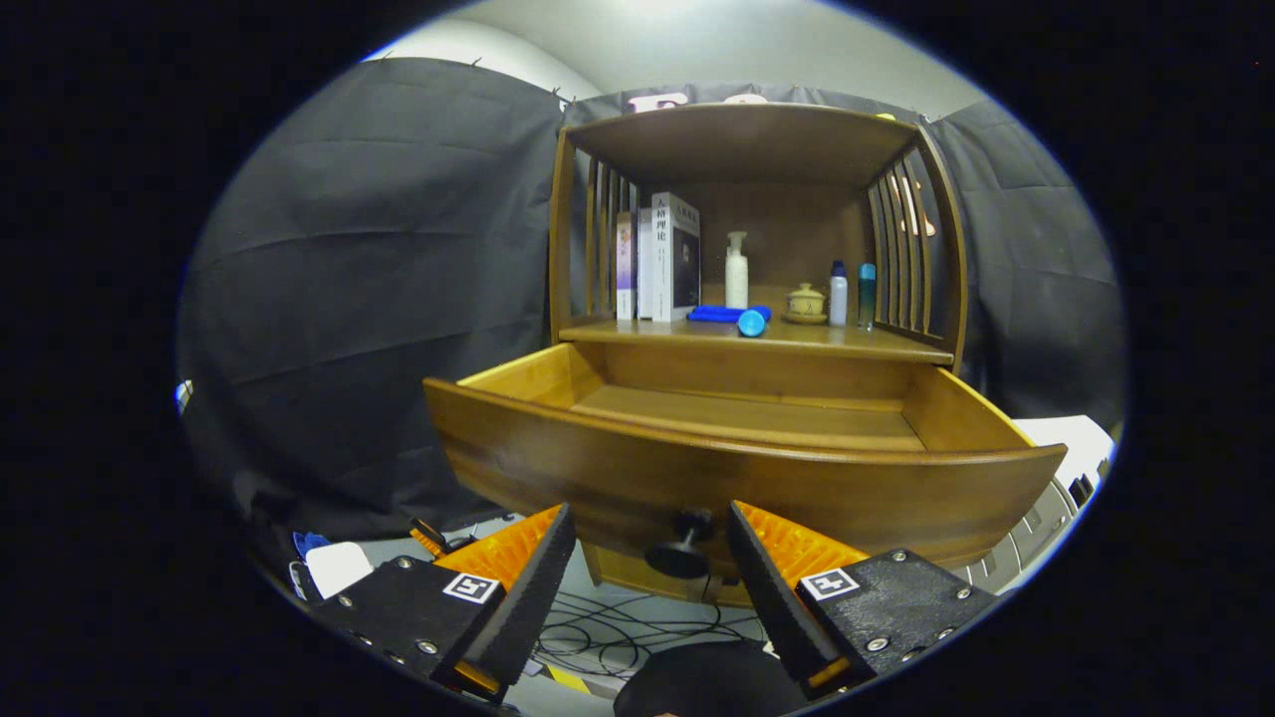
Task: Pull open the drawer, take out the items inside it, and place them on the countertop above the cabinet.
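A brown wooden cabinet stands ahead with its drawer (737,468) pulled far out. The part of the drawer's inside that I see, its floor (757,410), is bare. A dark round knob (682,546) sticks out of the drawer front, right between my fingertips but untouched by them. My gripper (649,528) is open, just in front of the drawer front. On the countertop (877,342) above the drawer lie a blue flat item (717,314) and a blue cylinder (752,322), near the front edge.
Further back on the countertop stand several books (662,257), a white pump bottle (736,271), a small lidded pot (805,302) and two small bottles (852,295). Slatted sides and a wooden top enclose the shelf. Cables (618,627) lie on the floor below the drawer.
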